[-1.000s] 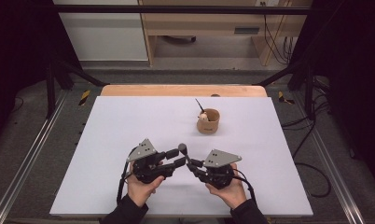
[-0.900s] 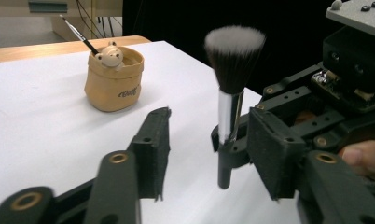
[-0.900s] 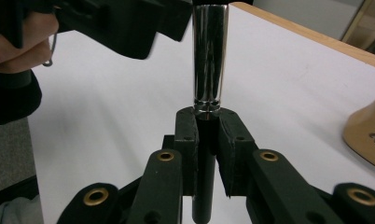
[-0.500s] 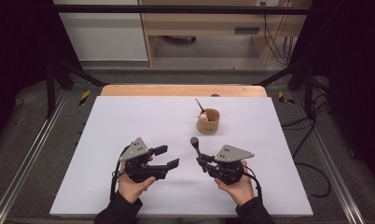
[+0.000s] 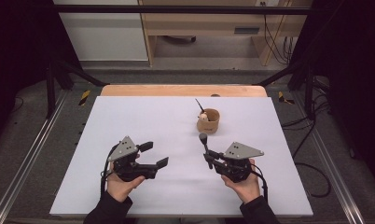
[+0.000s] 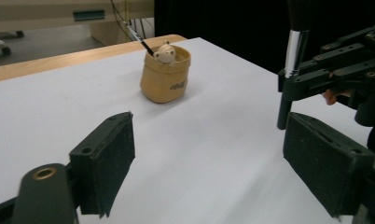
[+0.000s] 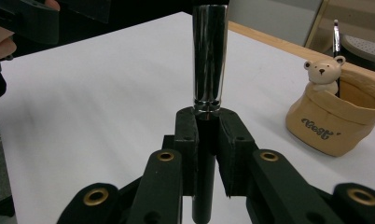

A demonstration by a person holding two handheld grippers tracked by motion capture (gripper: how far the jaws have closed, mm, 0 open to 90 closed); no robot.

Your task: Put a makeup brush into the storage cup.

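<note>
A brush (image 5: 204, 143) with a black handle and a silver ferrule (image 7: 209, 60) stands upright in my right gripper (image 5: 209, 157), whose jaws are shut on the handle (image 7: 208, 140). My left gripper (image 5: 156, 154) is to the left of it, over the white table. Its jaws have just been opening and stand wide apart (image 6: 209, 163) with nothing between them. In the left gripper view the brush (image 6: 293, 51) and the right gripper (image 6: 325, 77) show at the right. A tan pouch (image 5: 208, 121) holding a small bear figure (image 7: 322, 72) and a thin black stick sits behind the brush.
The white table sheet (image 5: 129, 116) spreads wide around both hands. A wooden strip (image 5: 176, 90) runs along its far edge. Metal rails and cables border the table on the floor at both sides.
The two grippers were together on the brush; now they are apart. The left gripper's jaws opened and drew left, and the right gripper drew right with the brush.
</note>
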